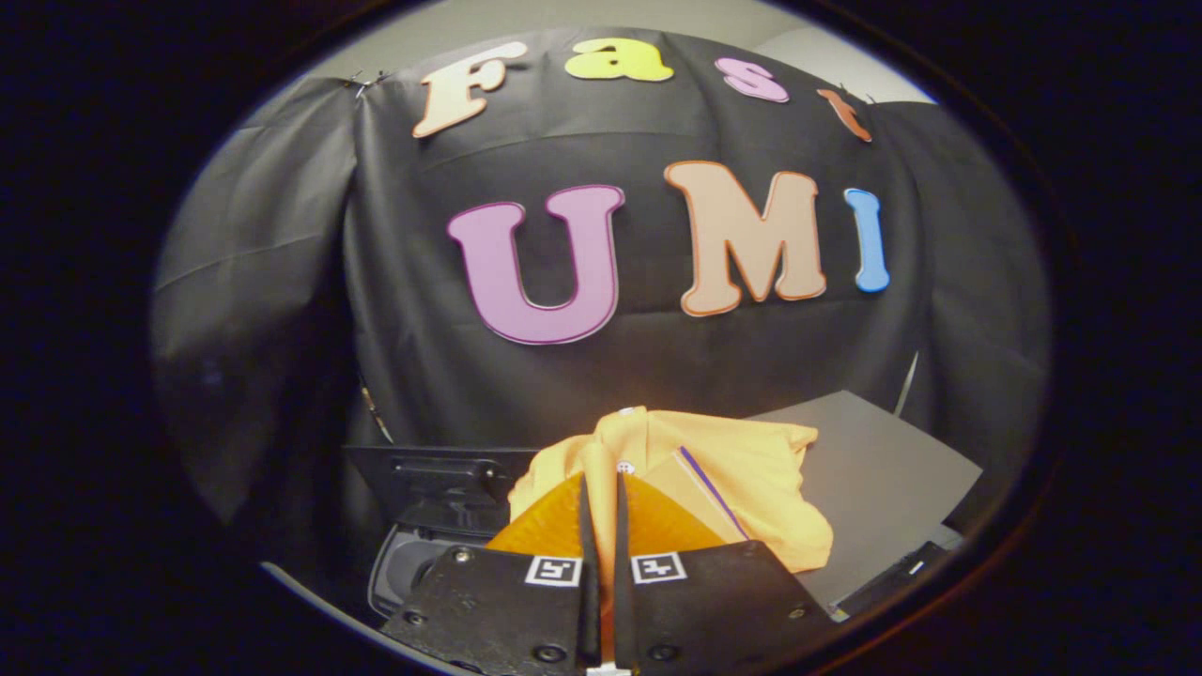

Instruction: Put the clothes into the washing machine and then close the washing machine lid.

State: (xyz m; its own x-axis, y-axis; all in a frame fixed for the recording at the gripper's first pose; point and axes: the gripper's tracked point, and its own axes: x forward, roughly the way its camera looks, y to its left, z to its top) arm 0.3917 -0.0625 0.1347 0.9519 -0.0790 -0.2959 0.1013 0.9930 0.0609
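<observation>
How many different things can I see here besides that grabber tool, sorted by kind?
Garments: 1, the orange garment, pinched between the fingers of the gripper, which is shut on it.
Washing machines: 1, the washing machine just left of the fingers, its lid up.
Flat grey boards: 1, the grey board behind the garment.
Total: 3

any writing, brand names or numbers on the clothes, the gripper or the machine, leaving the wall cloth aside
No words, brands or numbers can be read.
Gripper, fingers shut on a fold of the orange garment: two square black-and-white markers, patterns rather than text.
Orange garment: no print visible.
Dark panel right of the garment: small white mark, too small to read.
</observation>
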